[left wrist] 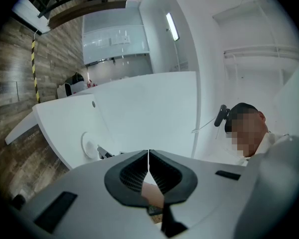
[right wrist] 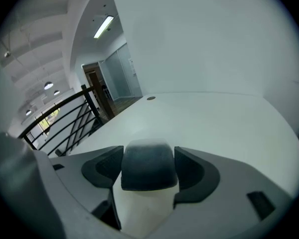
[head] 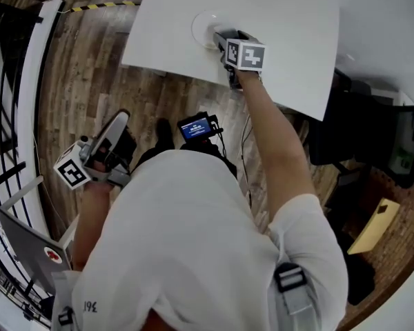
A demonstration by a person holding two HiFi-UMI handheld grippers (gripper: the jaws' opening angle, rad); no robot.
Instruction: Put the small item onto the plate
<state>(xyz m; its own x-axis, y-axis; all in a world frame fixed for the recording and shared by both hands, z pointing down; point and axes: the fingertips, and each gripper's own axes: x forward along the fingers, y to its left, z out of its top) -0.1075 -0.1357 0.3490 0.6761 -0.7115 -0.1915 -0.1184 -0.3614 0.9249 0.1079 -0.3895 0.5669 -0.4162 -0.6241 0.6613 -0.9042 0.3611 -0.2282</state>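
A small dark rounded item (right wrist: 148,166) sits between the jaws of my right gripper (right wrist: 148,159), which is shut on it. In the head view, the right gripper (head: 221,38) reaches over the white table (head: 290,26), and its tip is at the right edge of a white plate (head: 203,26). The item itself is hidden there by the gripper. My left gripper (head: 116,133) hangs low at the person's left side, above the wooden floor. Its jaws (left wrist: 148,156) are shut with nothing between them. The left gripper view also shows the plate (left wrist: 88,145) on the table.
A black device with a blue screen (head: 197,127) lies on the floor by the person's feet. A laptop (head: 29,250) is at the lower left, beside a black railing (head: 3,81). A black chair (head: 393,143) and a yellow box (head: 376,225) stand at the right.
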